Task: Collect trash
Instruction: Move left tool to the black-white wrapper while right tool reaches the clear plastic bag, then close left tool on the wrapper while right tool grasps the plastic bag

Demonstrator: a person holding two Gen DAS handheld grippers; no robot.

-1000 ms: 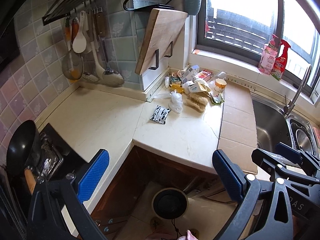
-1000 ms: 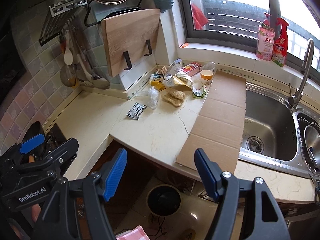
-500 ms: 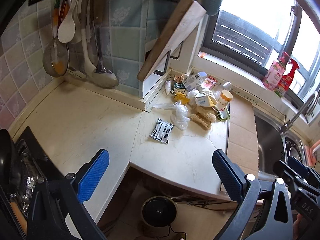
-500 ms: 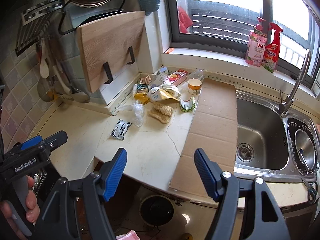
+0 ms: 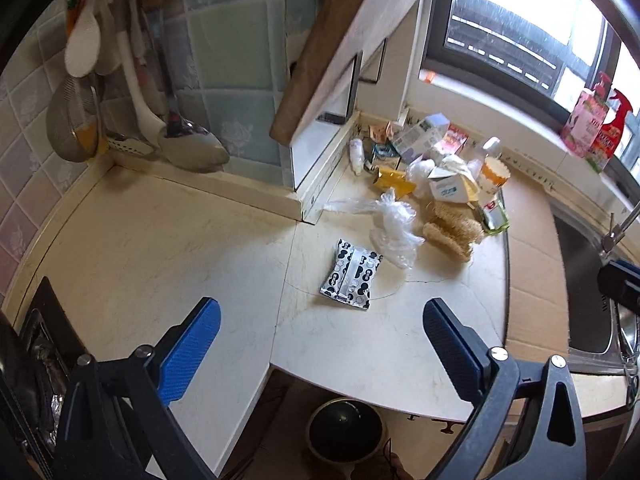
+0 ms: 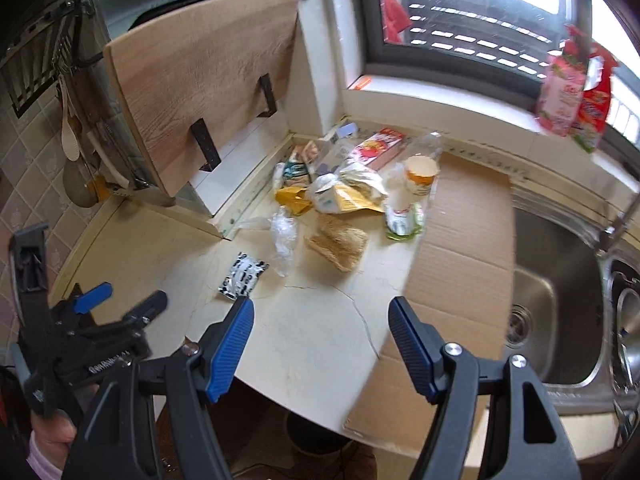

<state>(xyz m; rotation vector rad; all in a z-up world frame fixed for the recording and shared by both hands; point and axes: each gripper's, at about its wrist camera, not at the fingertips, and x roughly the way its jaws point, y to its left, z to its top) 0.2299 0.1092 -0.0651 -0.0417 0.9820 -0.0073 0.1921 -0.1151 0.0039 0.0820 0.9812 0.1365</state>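
A black-and-white wrapper lies alone on the cream counter, nearest both grippers. Behind it are a crumpled clear plastic bag, a straw-coloured scrubber, a yellow packet, a paper cup and several cartons and wrappers heaped in the corner. My left gripper is open and empty, short of the wrapper. My right gripper is open and empty too, over the counter's front edge. A dark round bin sits on the floor below the counter.
A cardboard sheet covers the counter right of the trash, beside a steel sink. A wooden cutting board leans on a rack above the corner. Utensils hang on the tiled wall; a stove edge is at left.
Both grippers have moved forward toward the counter corner, so the trash pile looks larger and nearer. The left one also sank. Their jaws stayed open.
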